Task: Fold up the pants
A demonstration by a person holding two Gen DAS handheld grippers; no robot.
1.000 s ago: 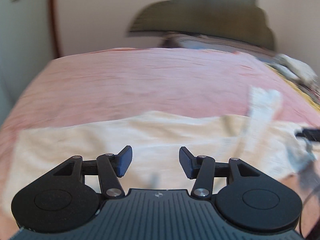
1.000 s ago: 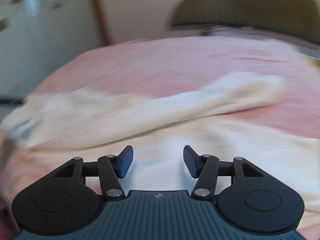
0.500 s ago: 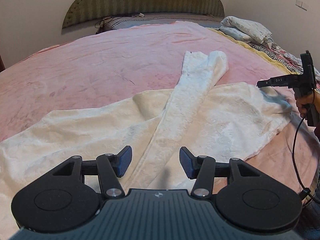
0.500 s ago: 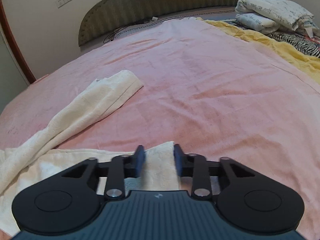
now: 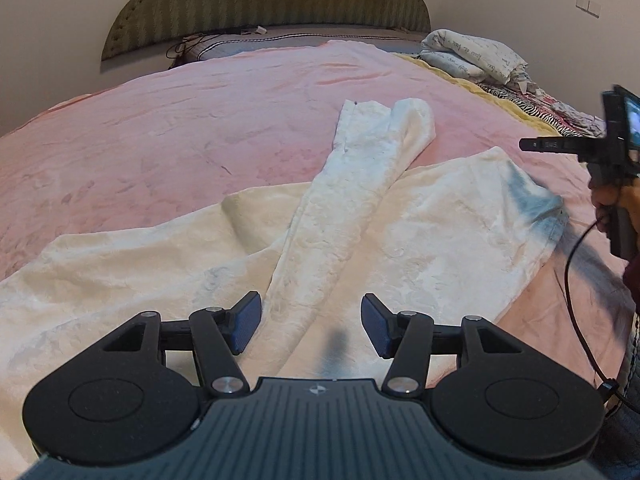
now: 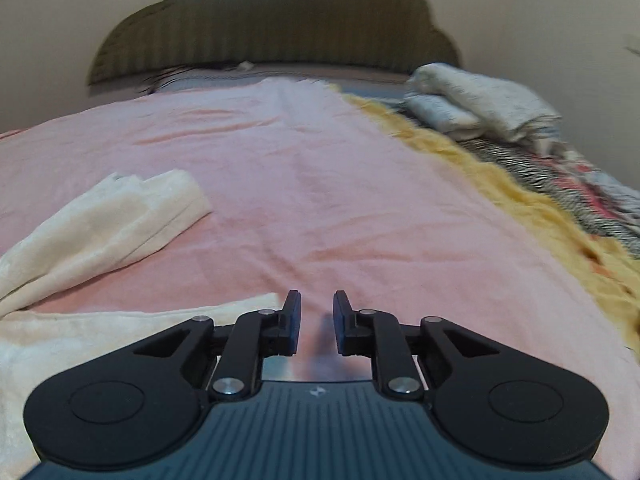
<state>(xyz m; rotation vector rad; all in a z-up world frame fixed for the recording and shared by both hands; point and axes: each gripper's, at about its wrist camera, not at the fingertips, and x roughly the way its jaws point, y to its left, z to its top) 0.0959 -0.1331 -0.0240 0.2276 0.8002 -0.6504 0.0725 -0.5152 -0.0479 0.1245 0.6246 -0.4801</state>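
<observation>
Cream-white pants (image 5: 420, 232) lie spread on the pink bedspread (image 5: 180, 132). One leg (image 5: 360, 184) is folded across the other and points toward the headboard. My left gripper (image 5: 311, 330) is open and empty, low over the near part of the pants. My right gripper (image 6: 317, 322) has its jaws close together with a narrow gap and nothing between them, just past the corner of the pants (image 6: 120, 320). It also shows at the right edge of the left wrist view (image 5: 560, 145), above the waist corner. The folded leg shows in the right wrist view (image 6: 132, 208).
A padded green headboard (image 5: 264, 0) stands at the far end. Folded white bedding (image 5: 472, 56) and patterned cloth (image 6: 600, 196) lie at the far right, beside a yellow blanket edge (image 6: 500, 192). A cable (image 5: 576, 280) hangs from the right gripper.
The right gripper's jaws closed from wide open to a narrow gap, then it moved right off the pants corner. The left gripper swung right, then held still, open.
</observation>
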